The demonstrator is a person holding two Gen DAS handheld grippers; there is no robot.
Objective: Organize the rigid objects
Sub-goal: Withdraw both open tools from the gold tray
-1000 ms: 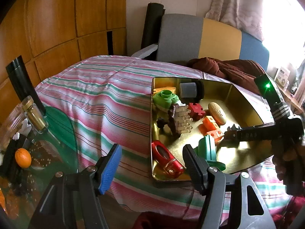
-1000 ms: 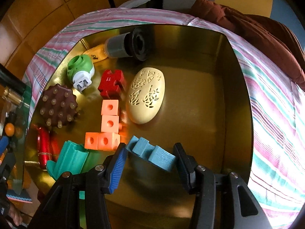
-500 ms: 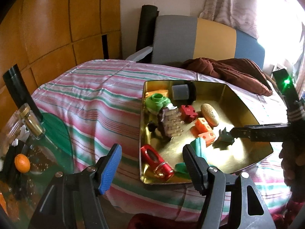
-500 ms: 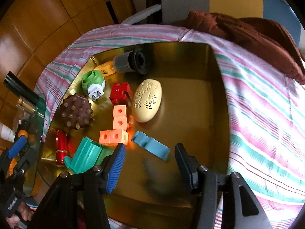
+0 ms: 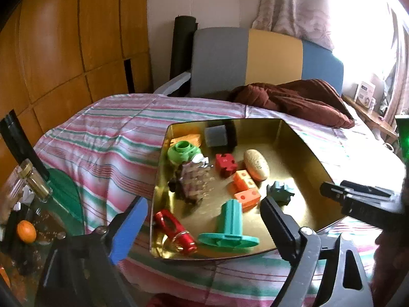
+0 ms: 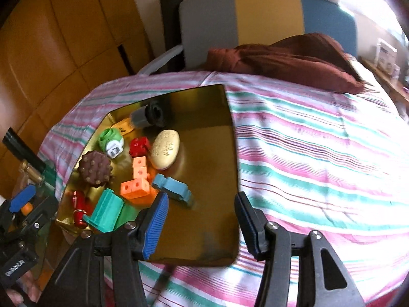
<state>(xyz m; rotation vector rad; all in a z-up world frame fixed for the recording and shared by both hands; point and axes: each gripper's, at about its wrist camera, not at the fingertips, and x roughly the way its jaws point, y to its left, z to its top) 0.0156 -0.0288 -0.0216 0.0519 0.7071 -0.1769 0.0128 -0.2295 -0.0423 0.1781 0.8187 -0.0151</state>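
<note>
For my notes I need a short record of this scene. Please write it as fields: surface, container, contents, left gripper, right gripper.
surface: striped cloth
container: gold tray
contents: blue piece, orange blocks, cream oval, red block, teal piece
left gripper: opening, empty
right gripper: open, empty

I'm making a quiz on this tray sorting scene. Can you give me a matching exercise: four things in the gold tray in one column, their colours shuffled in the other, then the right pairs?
Things:
1. notched block
2. puzzle-shaped block
3. oval perforated piece
4. studded round piece

Colours:
A. cream
B. brown
C. blue
D. red

All four lie in the gold tray.

Pairs: 1-C, 2-D, 3-A, 4-B
</note>
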